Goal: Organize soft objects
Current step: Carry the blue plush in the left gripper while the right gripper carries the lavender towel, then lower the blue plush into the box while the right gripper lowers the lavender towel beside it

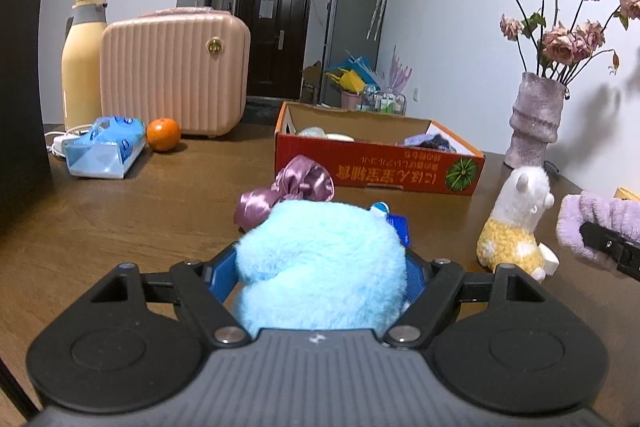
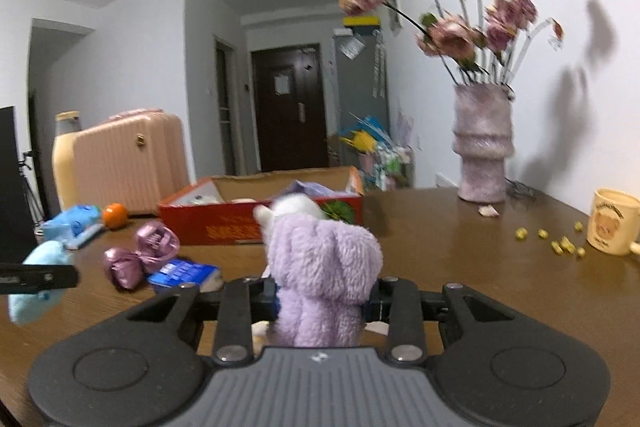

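My left gripper (image 1: 319, 277) is shut on a fluffy light-blue plush (image 1: 320, 251), which bulges between its blue pads just above the wooden table (image 1: 160, 219). My right gripper (image 2: 320, 301) is shut on a fuzzy lilac plush (image 2: 324, 259) and holds it above the table. A white-and-yellow alpaca toy (image 1: 516, 223) stands upright between the two grippers. A mauve satin bow (image 1: 296, 187) lies in front of the red cardboard box (image 1: 380, 167), which holds several soft items. A blue packet (image 2: 184, 273) lies beside the bow.
A purple vase of dried roses (image 1: 536, 119) stands at the right by the wall. A cream mug (image 2: 612, 223) and yellow crumbs (image 2: 560, 243) are to its right. A pink case (image 1: 176, 71), yellow flask (image 1: 82, 67), orange (image 1: 163, 134) and tissue pack (image 1: 104, 147) sit far left.
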